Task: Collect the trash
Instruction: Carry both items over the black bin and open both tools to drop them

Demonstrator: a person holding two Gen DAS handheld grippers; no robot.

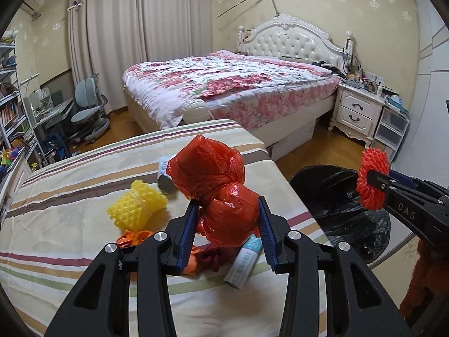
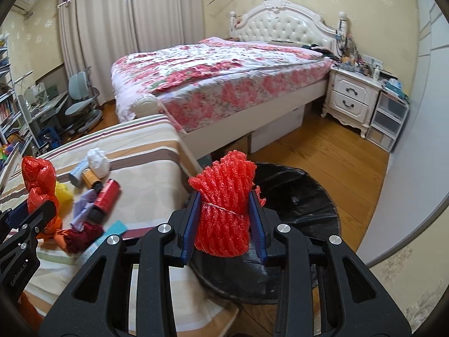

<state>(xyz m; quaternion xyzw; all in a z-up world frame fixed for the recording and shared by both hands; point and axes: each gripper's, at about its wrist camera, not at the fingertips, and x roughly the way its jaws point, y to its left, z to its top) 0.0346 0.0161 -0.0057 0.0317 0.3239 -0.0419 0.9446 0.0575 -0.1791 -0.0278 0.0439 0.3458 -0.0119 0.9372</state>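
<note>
**Both tongs loaded with trash**

The left tongs [image 1: 227,219] pinch a knotted red-orange plastic bag [image 1: 216,185] above the striped-cloth bench [image 1: 70,185]. The right tongs [image 2: 224,216] clamp a bundled red foam fruit net [image 2: 224,205] over the black-lined round trash bin [image 2: 303,196] beside the bench. A yellow foam net [image 1: 137,207] lies among other scraps on the cloth.

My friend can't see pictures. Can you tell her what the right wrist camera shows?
The right claw is shut on a red foam net bundle, held over a black-lined trash bin. To its left, a striped table holds more trash, and the left claw grips a red plastic bag.
</note>
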